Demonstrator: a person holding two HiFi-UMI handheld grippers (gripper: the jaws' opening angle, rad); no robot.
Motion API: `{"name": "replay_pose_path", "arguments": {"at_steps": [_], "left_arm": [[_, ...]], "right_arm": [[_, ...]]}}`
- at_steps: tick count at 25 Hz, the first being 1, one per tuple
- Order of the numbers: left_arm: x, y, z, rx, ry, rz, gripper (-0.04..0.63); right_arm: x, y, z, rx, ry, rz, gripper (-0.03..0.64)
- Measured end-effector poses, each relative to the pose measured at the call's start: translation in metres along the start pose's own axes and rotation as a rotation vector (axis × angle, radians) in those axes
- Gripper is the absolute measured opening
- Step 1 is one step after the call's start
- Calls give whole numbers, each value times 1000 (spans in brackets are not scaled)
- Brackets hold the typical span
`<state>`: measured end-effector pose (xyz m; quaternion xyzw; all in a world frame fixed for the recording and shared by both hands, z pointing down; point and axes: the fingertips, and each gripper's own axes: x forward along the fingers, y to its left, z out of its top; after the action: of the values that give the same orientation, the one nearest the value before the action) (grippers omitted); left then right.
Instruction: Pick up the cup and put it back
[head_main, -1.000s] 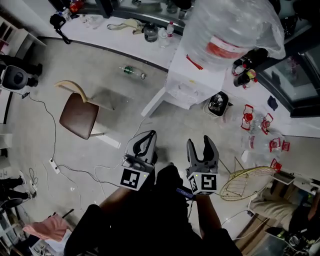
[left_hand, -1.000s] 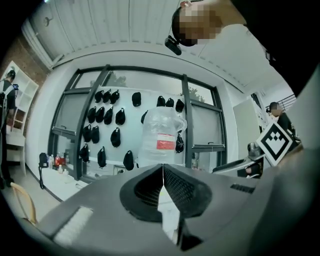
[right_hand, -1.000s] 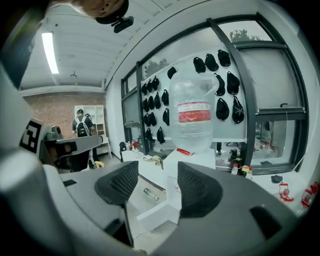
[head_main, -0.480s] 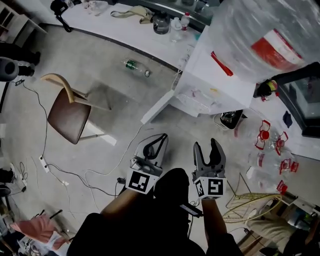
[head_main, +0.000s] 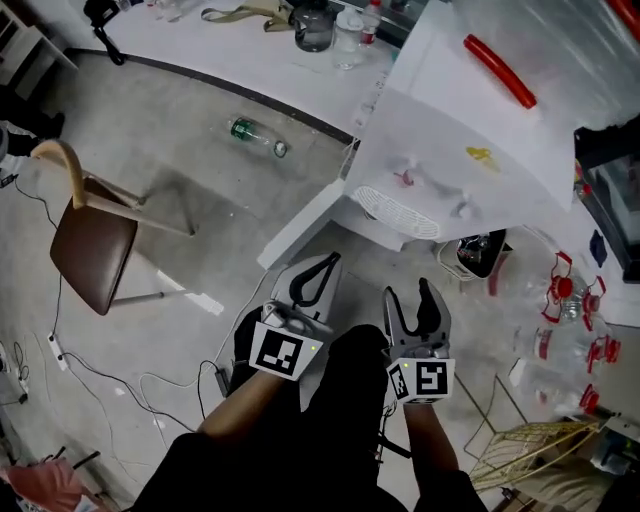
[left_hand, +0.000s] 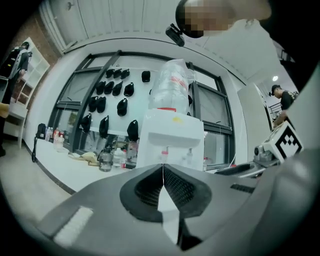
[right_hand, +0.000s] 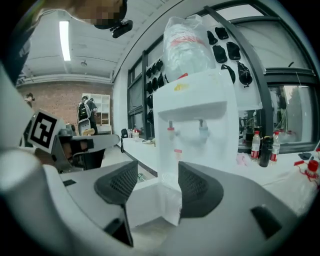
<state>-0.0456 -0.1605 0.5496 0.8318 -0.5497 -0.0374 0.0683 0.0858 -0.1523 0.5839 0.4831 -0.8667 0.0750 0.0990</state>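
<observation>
The white water dispenser (head_main: 450, 140) stands ahead and to the right, with two taps and a grilled drip tray (head_main: 398, 212). Both gripper views face the dispenser (left_hand: 172, 135) (right_hand: 195, 115). No cup shows clearly; a faint clear shape (right_hand: 170, 184) low on the dispenser sits between the right jaws, and I cannot tell what it is. My left gripper (head_main: 328, 262) (left_hand: 163, 167) is shut and empty, its tips meeting. My right gripper (head_main: 408, 292) (right_hand: 157, 175) is open with nothing held, short of the dispenser's base.
A brown chair (head_main: 90, 245) stands to the left, and a green bottle (head_main: 255, 135) lies on the floor. A white counter (head_main: 200, 40) runs along the back. Right of the dispenser are a small bin (head_main: 485, 250), red-capped bottles (head_main: 570, 300) and a wire basket (head_main: 530, 450). Cables (head_main: 130, 370) trail over the floor.
The dispenser has grown larger and come closer to both grippers. The chair and the floor bottle have slid left in the head view. Neither gripper's jaws have visibly changed.
</observation>
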Motion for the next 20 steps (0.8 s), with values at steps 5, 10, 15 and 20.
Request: {"name": "replay_pose_path", "arguments": {"at_steps": [5,10,15,20], "left_arm": [[8,10,-43,61,-50,5,8],[14,11,-68,85,-70,13,8],[25,12,-77,95,-60,24,8],[34,17,-85,108,-57,25,8]], "right_arm": [[20,-11,-81,8,-17,-3,246],[36,-23,-126,28,-25,-7,247],[52,-36,-149,39,19,-11,249],[78,-49,-175,39,54,-25,258]]}}
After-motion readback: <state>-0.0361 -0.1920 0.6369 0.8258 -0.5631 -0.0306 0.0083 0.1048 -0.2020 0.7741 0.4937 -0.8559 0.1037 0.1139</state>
